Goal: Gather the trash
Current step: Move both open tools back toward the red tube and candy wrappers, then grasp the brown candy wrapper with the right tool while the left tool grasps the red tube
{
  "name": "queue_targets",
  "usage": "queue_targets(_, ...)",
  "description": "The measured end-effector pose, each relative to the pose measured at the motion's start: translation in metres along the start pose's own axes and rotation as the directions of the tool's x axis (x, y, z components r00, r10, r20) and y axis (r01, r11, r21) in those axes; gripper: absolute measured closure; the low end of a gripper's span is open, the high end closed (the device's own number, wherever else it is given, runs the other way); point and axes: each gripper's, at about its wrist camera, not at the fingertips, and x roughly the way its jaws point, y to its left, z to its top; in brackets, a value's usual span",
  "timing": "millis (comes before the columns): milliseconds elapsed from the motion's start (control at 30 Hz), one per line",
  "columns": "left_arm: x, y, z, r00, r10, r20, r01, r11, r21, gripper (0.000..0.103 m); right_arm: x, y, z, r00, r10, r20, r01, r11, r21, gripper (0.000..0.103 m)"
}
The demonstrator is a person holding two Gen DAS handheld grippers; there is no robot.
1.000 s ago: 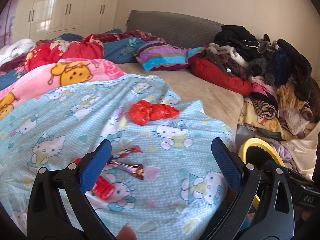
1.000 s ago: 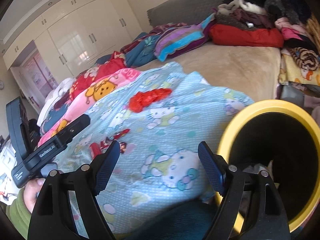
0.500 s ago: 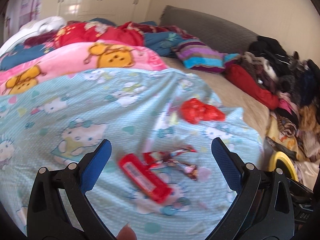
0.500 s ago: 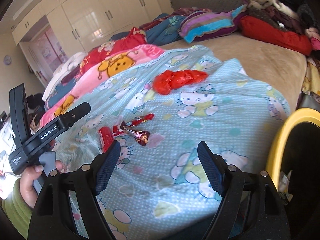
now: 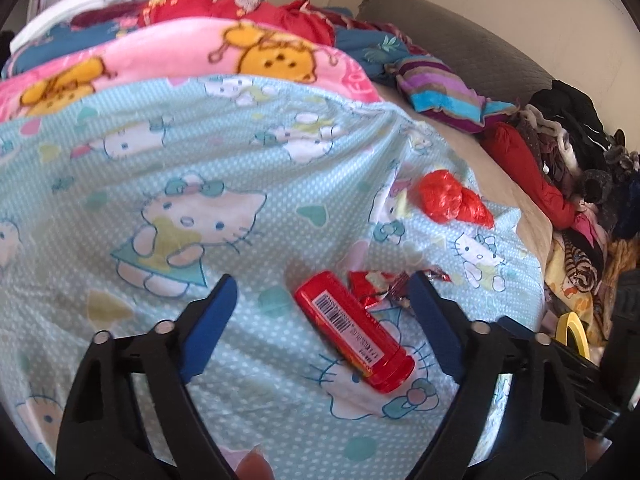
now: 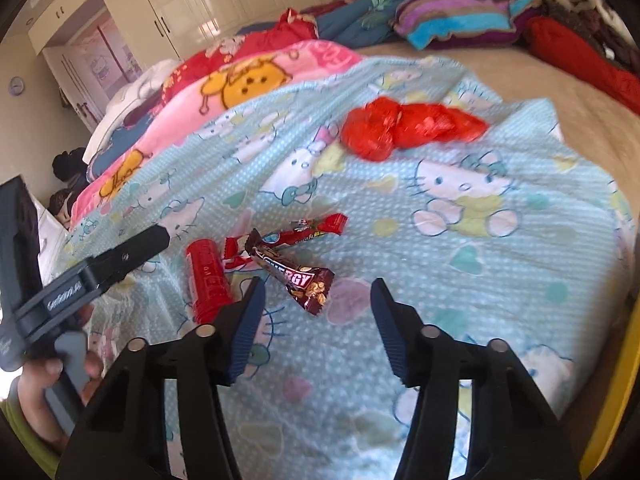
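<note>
Red plastic shows at our left: the tube (image 5: 354,330) lies flat on the bed (image 5: 160,168) between the spread fingers of our left gripper (image 5: 320,294), untouched. These fingers have just been closing, yet nothing is pinched. Its long axis runs diagonally, barcode up, far end up-left and near end down-right. Just right of it sit the wrappers: the red one (image 6: 308,232), then the brown bar (image 6: 296,276), long axis slanting from upper left toward our right gripper (image 6: 316,300). Those fingers, also just narrowing, stand apart in front of the bar with nothing between them. Farther right, the crumpled red bag (image 6: 408,126) lies well apart. We judge this the reach step; next each gripper must drop over its piece and close across the short side.
</note>
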Motion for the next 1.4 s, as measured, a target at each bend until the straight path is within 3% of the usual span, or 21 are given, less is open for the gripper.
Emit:
queue_targets(267, 0.018, 0.003, -0.012, 0.995, -0.059, -0.08, 0.055, 0.997, -0.051, 0.037, 0.044, -0.002, -0.001, 0.995, -0.006, -0.099, 0.006, 1.0, 0.001, 0.063)
queue_targets(367, 0.025, 0.002, -0.016, 0.992, -0.07, -0.103, 0.064, 0.996, -0.06, 0.038, 0.046, -0.003, -0.003, 0.995, -0.012, -0.099, 0.011, 1.0, -0.008, 0.073)
queue_targets(400, 0.027, 0.001, -0.017, 0.991, -0.074, -0.11, 0.067, 0.996, -0.062, 0.038, 0.045, -0.004, -0.004, 0.995, -0.011, -0.097, 0.011, 1.0, -0.002, 0.08)
queue_targets(533, 0.033, -0.004, -0.021, 0.989, -0.081, -0.127, 0.073, 0.995, -0.063, 0.038, 0.034, -0.008, -0.01, 0.997, -0.02, -0.07, 0.021, 1.0, 0.01, 0.085)
queue_targets(900, 0.047, -0.013, -0.024, 0.987, -0.045, -0.156, 0.035, 0.997, -0.065, 0.038, -0.014, -0.02, -0.035, 1.0, -0.016, -0.021, 0.017, 0.998, 0.063, 0.086)
queue_targets(1033, 0.05, -0.016, -0.027, 0.986, 0.001, -0.168, -0.007, 0.999, -0.038, 0.045, -0.031, -0.023, -0.041, 1.0, -0.026, 0.0, 0.025, 0.997, 0.069, 0.086)
queue_targets(1233, 0.046, -0.008, -0.026, 0.983, -0.028, -0.183, 0.017, 0.998, -0.061, 0.055, -0.048, -0.02, -0.049, 0.999, -0.033, 0.023, 0.032, 0.998, 0.058, 0.086)
queue_targets(1400, 0.036, -0.004, -0.027, 0.978, -0.043, -0.203, 0.025, 0.996, -0.089, 0.078, -0.06, -0.018, -0.053, 0.999, -0.03, 0.04, 0.028, 0.998, 0.053, 0.086)
